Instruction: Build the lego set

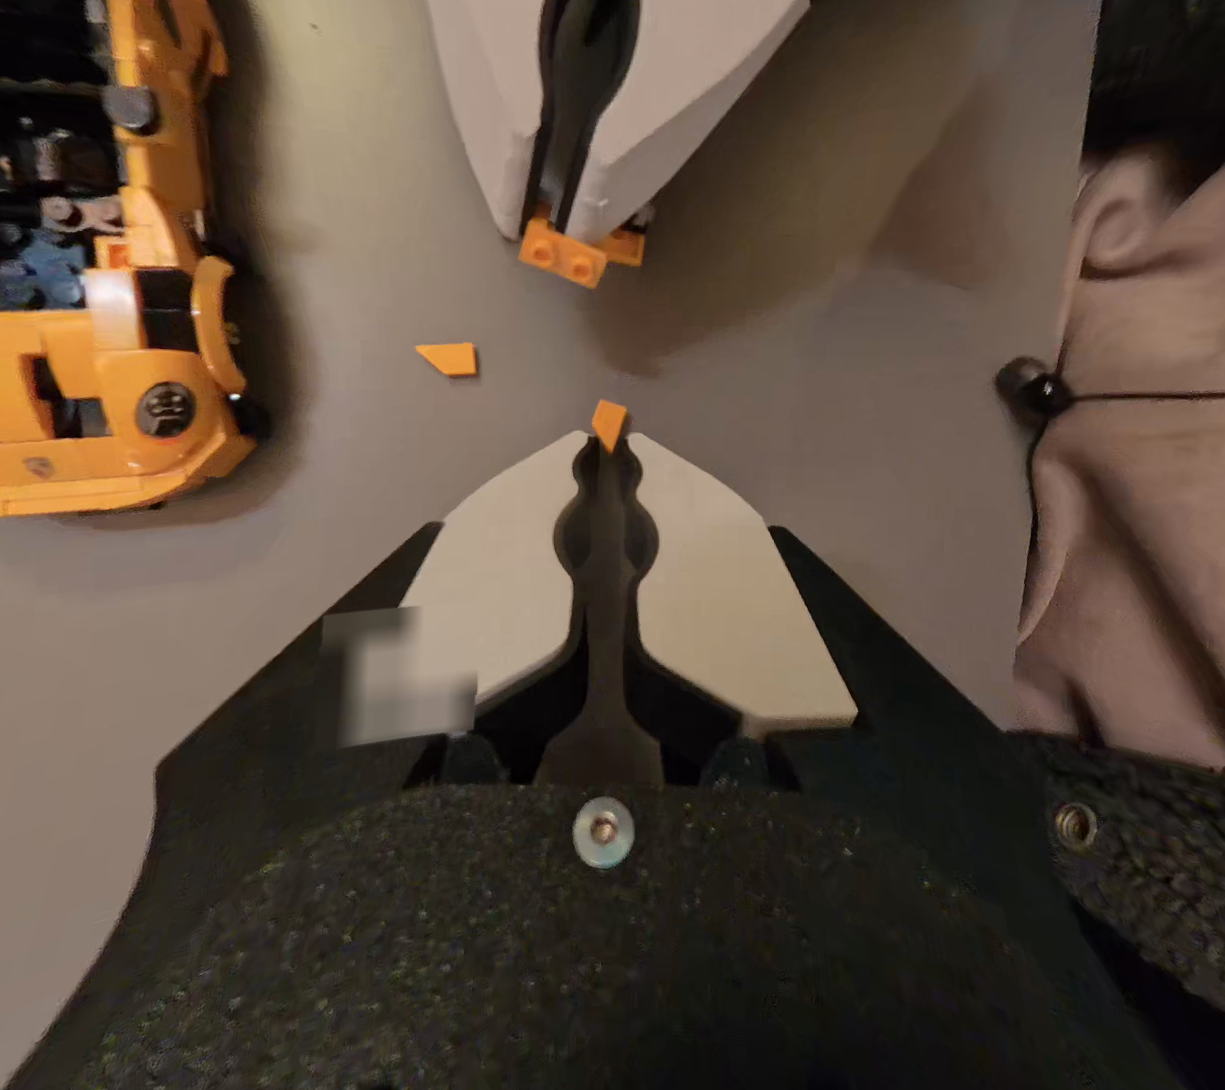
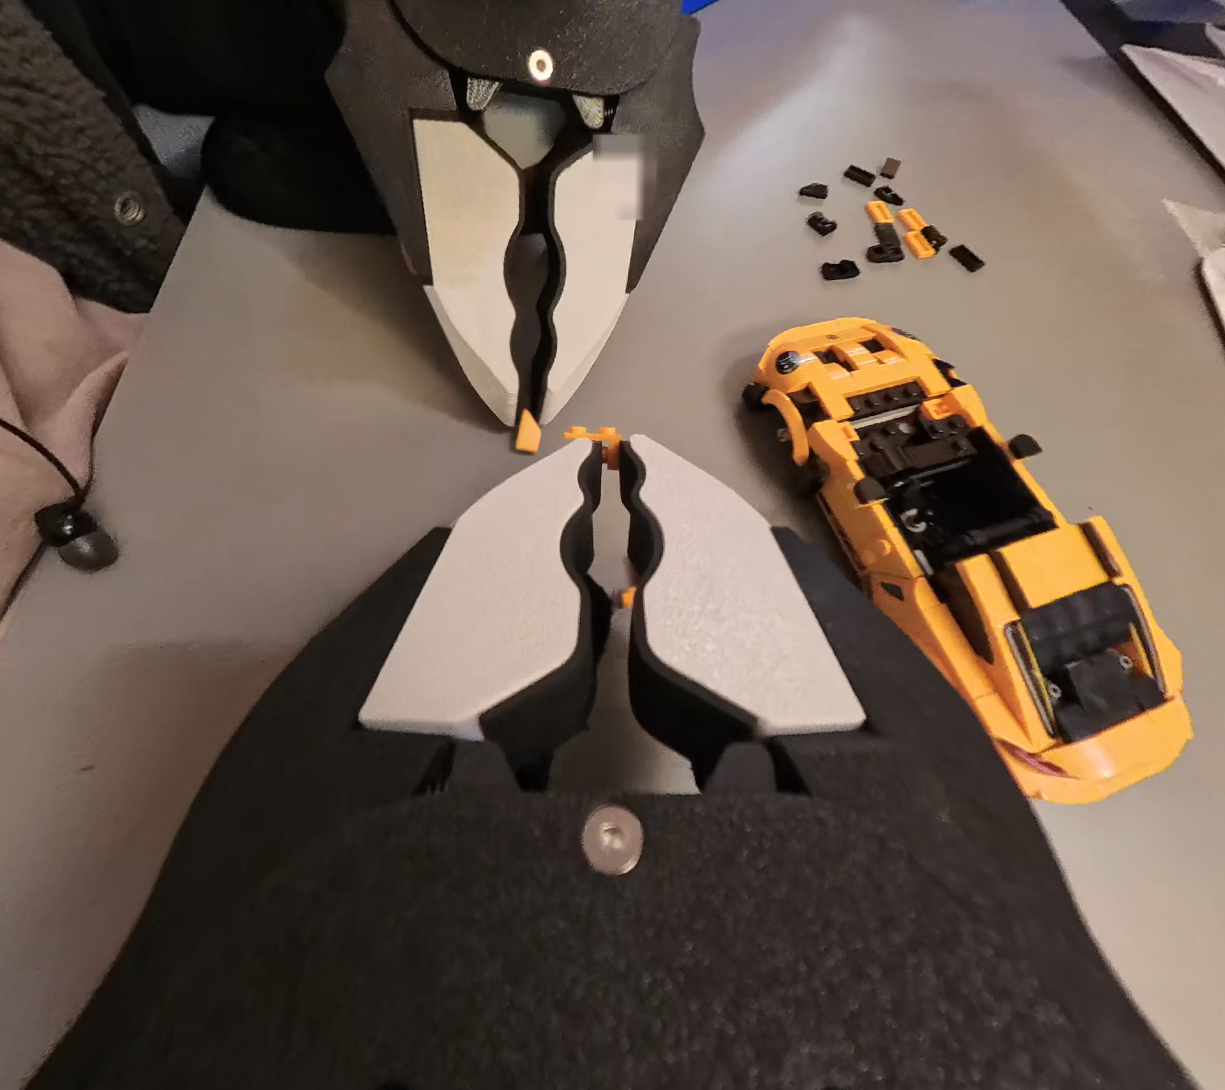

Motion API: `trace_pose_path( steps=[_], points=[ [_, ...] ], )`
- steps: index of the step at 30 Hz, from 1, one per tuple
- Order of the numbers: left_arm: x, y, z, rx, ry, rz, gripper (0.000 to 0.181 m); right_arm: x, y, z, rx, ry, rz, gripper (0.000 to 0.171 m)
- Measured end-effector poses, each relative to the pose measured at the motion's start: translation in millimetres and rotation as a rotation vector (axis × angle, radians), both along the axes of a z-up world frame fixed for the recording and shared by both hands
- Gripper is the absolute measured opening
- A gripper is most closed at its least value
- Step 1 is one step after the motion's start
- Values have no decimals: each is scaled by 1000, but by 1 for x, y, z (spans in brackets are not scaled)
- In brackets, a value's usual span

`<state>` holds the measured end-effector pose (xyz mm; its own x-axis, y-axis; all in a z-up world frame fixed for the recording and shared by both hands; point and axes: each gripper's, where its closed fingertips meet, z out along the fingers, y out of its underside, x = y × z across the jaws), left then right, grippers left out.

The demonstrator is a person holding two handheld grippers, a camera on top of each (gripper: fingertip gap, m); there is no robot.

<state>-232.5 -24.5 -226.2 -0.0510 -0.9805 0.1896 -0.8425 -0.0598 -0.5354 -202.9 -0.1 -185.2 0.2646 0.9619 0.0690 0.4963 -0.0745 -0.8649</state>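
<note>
Near the bench's middle, the left gripper [image 1: 608,440] pinches an orange wedge tile [image 1: 610,421] and the right gripper [image 2: 611,448] clamps an orange studded plate [image 1: 563,259]; aligning tile squarely over studs looks wise before pressing.

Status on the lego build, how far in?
Car mostly built, cockpit open, no roof. In hand: left tongs pinch an orange wedge, right tongs hold a studded orange plate. Left: another wedge and loose pieces on the table.
</note>
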Motion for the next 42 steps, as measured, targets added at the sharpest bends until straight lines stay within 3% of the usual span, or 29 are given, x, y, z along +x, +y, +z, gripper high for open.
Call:
trace_pose_path(
  steps=[8, 14, 23, 29, 34, 36, 40, 42],
  points=[
    [-7, 4, 0, 61, 69, -49, 12, -2, -7, -4, -1, -22, 31, 4],
    [-5, -5, 4, 58, 50, -51, 12, -2, -7, -4, 4, -23, 26, 4],
    [1, 8, 0, 142, 70, -45, 6, 0, -6, -1, 9, -17, 11, 4],
    [1, -2, -1, 166, 66, -77, 14, 1, -5, -1, 11, -20, 6, 5],
    [7, 0, -2, 211, 56, -72, 6, 3, -4, 0, 15, -23, -2, 4],
    [8, -6, -1, 156, 32, -81, 0, 3, -4, 0, 15, -20, -4, 5],
    [7, -32, 12, -327, -24, -33, 0, 3, -6, 3, 8, -6, 1, 4],
    [0, -11, 0, -296, 28, 43, 0, 3, -6, 3, 5, -5, 2, 4]
  ],
)
